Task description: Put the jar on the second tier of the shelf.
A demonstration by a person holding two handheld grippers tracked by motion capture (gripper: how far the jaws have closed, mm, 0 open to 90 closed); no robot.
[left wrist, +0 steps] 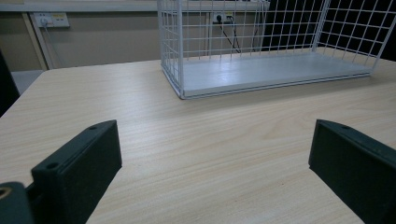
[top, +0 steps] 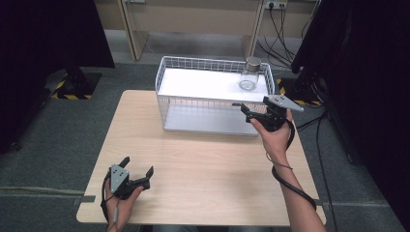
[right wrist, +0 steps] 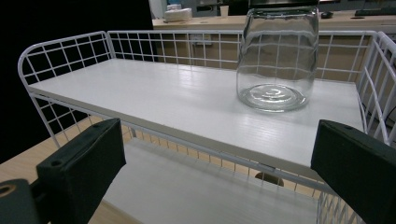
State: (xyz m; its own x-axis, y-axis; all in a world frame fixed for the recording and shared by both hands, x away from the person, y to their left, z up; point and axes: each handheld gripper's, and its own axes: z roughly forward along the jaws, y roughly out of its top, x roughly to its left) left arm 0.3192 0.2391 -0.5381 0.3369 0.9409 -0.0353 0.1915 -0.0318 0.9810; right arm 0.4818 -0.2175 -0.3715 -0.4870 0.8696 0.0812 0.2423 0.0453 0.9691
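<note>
The glass jar [top: 250, 74] stands upright on the upper shelf of the white wire rack [top: 167, 77], towards the shelf's right end and close to the rack's right side wall, with a grey metal lid on top. It looks rigid, smooth and breakable, probably moderately heavy for its size because of the thick base seen in the right gripper view, and the clear wall is likely slippery, so a firm but gentle hold across the straight body below the shoulder seems safer than pinching the lid. The right gripper [top: 251, 112] is held in front of the rack at shelf height with its jaws wide apart and nothing between them; in its own view the jar [right wrist: 278, 56] sits ahead and slightly right of the centre line, well short of contact, with the shelf's front edge between them. The left gripper [top: 138, 170] rests low over the worktop [top: 203, 164] near the front left, jaws also spread and empty, well apart from the rack [left wrist: 261, 70].
</note>
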